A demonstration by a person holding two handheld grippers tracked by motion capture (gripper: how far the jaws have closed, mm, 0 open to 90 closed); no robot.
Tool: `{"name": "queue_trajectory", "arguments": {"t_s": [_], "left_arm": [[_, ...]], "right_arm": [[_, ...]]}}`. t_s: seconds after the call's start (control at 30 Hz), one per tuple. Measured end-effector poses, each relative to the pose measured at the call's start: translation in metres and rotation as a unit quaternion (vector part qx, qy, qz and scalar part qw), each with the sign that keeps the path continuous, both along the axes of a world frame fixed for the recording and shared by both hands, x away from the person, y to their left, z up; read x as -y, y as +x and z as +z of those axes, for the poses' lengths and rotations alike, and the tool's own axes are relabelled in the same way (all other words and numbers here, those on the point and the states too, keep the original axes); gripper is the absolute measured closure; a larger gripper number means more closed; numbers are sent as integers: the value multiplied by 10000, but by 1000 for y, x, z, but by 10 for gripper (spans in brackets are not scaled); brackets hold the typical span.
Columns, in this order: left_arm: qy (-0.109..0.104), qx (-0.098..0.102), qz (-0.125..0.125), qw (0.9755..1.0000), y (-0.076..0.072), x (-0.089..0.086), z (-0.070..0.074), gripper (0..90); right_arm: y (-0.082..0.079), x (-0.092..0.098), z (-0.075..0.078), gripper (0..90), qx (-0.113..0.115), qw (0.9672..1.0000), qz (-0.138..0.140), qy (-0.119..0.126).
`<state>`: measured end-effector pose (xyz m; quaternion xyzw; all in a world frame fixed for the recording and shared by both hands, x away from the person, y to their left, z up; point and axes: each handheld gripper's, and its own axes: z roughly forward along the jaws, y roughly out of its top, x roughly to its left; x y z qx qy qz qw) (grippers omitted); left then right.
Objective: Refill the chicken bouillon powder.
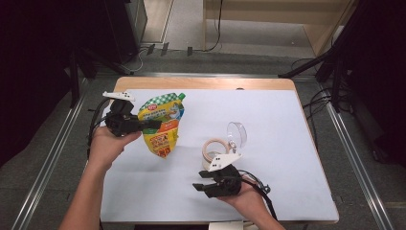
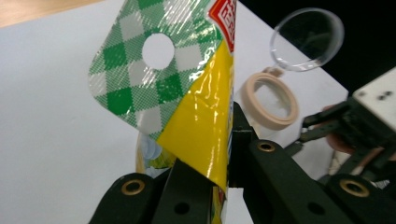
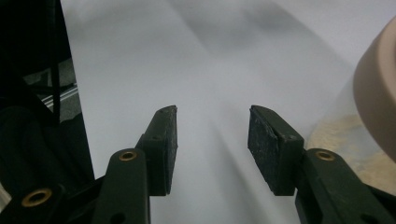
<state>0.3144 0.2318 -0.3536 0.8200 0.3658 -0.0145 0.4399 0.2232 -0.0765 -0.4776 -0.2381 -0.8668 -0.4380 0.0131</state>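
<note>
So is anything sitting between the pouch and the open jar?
Nothing visible does. The left claw holds the pouch up, and only bare white table cover lies between it and the jar.

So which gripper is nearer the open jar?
Right. The right gripper sits just below the jar, jaws open; the left gripper is off to its left, clamping the pouch.
</note>
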Motion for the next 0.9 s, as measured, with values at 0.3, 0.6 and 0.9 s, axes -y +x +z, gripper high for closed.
{"name": "queue_trajectory", "arguments": {"t_s": [0.3,0.6,0.9], "left_arm": [[-66,6,-437,9990,-16,19,15,900],[-59,74,-754,9971,-37,31,32,900],[56,40,-1091,9940,-58,44,37,900]], "right_arm": [[3,-1,-1,548,-3,10000,-44,53],[10,-12,-8,680,-131,9996,-221,138],[10,-25,-10,885,55,9983,-552,203]]}}
